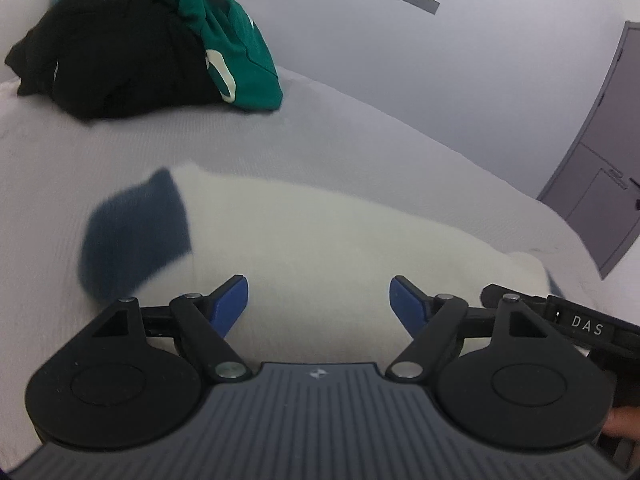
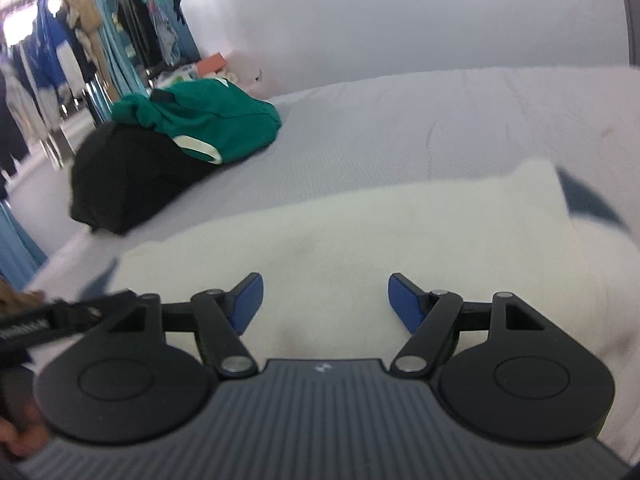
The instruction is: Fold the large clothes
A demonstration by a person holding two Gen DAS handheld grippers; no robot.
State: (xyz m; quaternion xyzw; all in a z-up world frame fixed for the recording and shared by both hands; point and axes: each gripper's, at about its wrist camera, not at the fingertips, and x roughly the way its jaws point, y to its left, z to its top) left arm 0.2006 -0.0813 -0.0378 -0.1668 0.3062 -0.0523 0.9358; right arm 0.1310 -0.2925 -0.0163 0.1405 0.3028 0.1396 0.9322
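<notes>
A cream garment [image 1: 320, 240] with dark blue sleeve ends [image 1: 136, 236] is spread on a pale grey bed [image 1: 360, 140], directly beneath both grippers. The left gripper [image 1: 319, 304] is held with its blue pads well apart and nothing is gripped between them. The right gripper [image 2: 325, 302] is likewise spread wide and empty. Farther back on the bed, a black garment [image 2: 128, 184] is heaped with a green one [image 2: 216, 124] lying on top.
</notes>
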